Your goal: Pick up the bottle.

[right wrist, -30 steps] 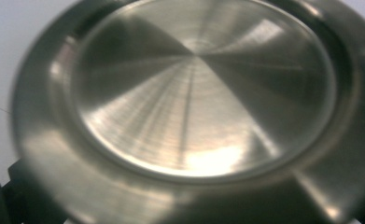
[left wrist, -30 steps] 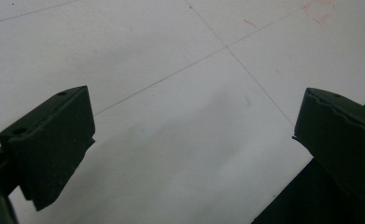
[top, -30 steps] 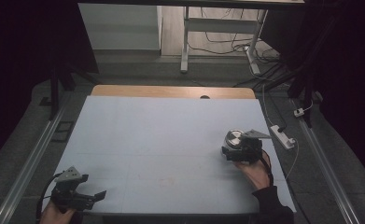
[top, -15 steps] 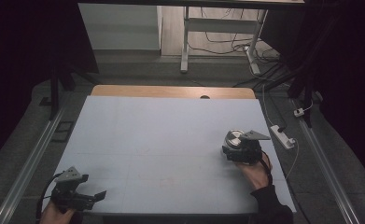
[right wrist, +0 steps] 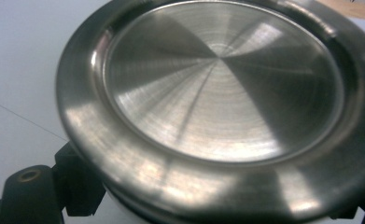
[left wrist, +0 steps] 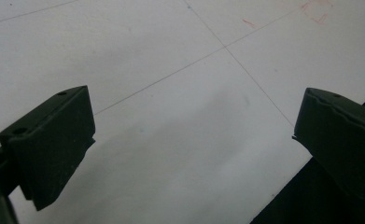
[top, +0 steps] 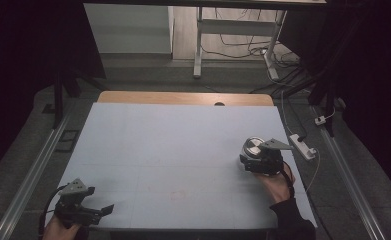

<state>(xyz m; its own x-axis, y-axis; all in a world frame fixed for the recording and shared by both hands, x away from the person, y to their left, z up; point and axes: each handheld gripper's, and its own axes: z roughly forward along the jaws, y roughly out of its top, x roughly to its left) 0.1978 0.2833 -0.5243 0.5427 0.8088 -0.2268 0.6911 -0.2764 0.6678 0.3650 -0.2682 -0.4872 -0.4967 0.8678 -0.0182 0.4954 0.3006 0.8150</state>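
A round container with a brushed steel lid (top: 253, 148) sits at the right side of the pale table mat (top: 183, 140). My right gripper (top: 253, 160) is shut on it, and a hand holds the gripper from behind. In the right gripper view the lid (right wrist: 217, 88) is very close, and one black finger (right wrist: 31, 193) presses the container's left side below the rim. My left gripper (top: 100, 210) rests at the mat's front left corner. In the left gripper view it (left wrist: 194, 140) stands open over bare mat with nothing between its jaws.
A white power strip (top: 303, 146) with a cable lies just off the mat's right edge. A wooden strip (top: 183, 98) borders the far edge. A faint red mark (top: 178, 195) sits near the front middle. The table's front edge (left wrist: 283, 191) runs close under the left gripper.
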